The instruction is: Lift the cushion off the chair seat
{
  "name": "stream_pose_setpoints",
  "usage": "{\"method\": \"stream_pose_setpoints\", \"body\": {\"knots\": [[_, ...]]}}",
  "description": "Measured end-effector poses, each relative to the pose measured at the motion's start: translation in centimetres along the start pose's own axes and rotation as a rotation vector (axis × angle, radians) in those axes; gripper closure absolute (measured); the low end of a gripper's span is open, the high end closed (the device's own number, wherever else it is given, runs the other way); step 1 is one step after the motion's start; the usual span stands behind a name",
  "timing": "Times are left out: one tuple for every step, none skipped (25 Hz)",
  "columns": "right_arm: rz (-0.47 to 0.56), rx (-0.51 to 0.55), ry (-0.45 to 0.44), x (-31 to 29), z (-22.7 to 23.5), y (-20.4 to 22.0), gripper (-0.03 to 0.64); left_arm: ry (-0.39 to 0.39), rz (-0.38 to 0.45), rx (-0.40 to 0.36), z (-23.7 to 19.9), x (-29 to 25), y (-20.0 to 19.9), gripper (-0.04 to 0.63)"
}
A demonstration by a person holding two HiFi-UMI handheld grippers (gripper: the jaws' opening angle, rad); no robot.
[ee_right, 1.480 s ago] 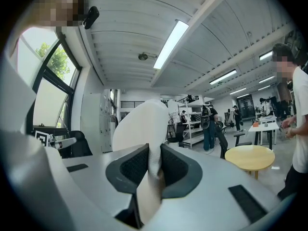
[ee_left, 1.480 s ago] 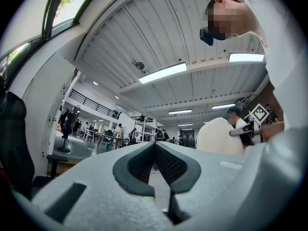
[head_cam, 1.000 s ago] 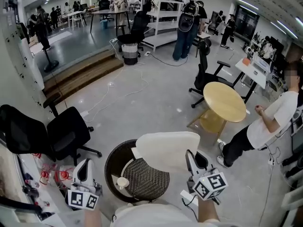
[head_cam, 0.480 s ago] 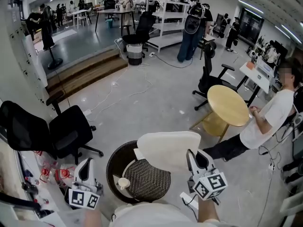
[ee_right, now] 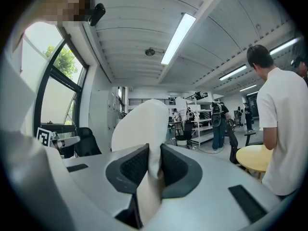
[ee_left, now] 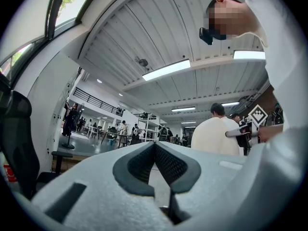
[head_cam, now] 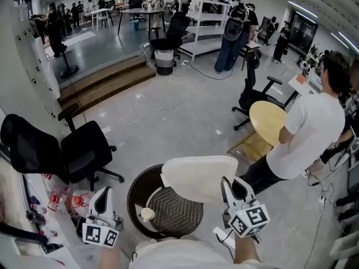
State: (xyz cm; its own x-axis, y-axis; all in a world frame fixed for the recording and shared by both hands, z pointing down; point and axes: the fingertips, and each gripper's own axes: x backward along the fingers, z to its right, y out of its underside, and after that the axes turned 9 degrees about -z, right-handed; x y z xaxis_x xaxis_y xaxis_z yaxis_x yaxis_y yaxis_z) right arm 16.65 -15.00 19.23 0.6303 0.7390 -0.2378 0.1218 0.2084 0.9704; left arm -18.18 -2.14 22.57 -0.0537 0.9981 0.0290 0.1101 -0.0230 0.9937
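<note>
Looks like a big open lab or workshop hall, shared by many. Shows a polished grey concrete floor (head_cam: 185, 122) with loose cables (head_cam: 162, 106) trailing across it, and a wooden step (head_cam: 106, 84) up to a darker platform. Holds white metal shelving (head_cam: 205, 10) at the back, black office chairs (head_cam: 84, 150) on castors and a round wooden tabletop (head_cam: 265, 122). Has strip lights (ee_right: 179, 32) on a ribbed white ceiling (ee_left: 144, 23), tall windows (ee_right: 57, 105) and a railed upper gallery (ee_left: 96, 100). Includes people standing in groups (head_cam: 233, 32), one in a white T-shirt (head_cam: 308, 133) close by.
</note>
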Motion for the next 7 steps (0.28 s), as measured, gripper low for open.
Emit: {"method": "stream_pose_setpoints", "body": {"knots": [[0.0,0.0,-0.001,0.07,0.01,0.03,0.552,0.0,-0.001,0.0,0.09,0.06,0.04,0.58],[0.0,0.0,-0.001,0.18,0.02,0.05,0.552,0.001,-0.002,0.0,0.21,0.11,0.06,0.58],[0.001,0.001,-0.001,0.32,0.02,0.07,0.552,0.002,-0.001,-0.001,0.36,0.16,0.05,0.58],[0.001,0.001,-0.001,0.47,0.02,0.1,0.552,0.003,0.0,-0.001,0.51,0.23,0.02,0.58],[0.001,0.001,-0.001,0.63,0.0,0.14,0.552,0.005,0.001,-0.001,0.65,0.32,0.0,0.58],[0.001,0.002,0.0,0.79,-0.02,0.19,0.552,0.006,0.002,-0.001,0.78,0.41,-0.01,0.58],[0.001,0.002,0.0,0.96,-0.04,0.25,0.552,0.007,0.002,-0.001,0.9,0.51,-0.02,0.58]]}}
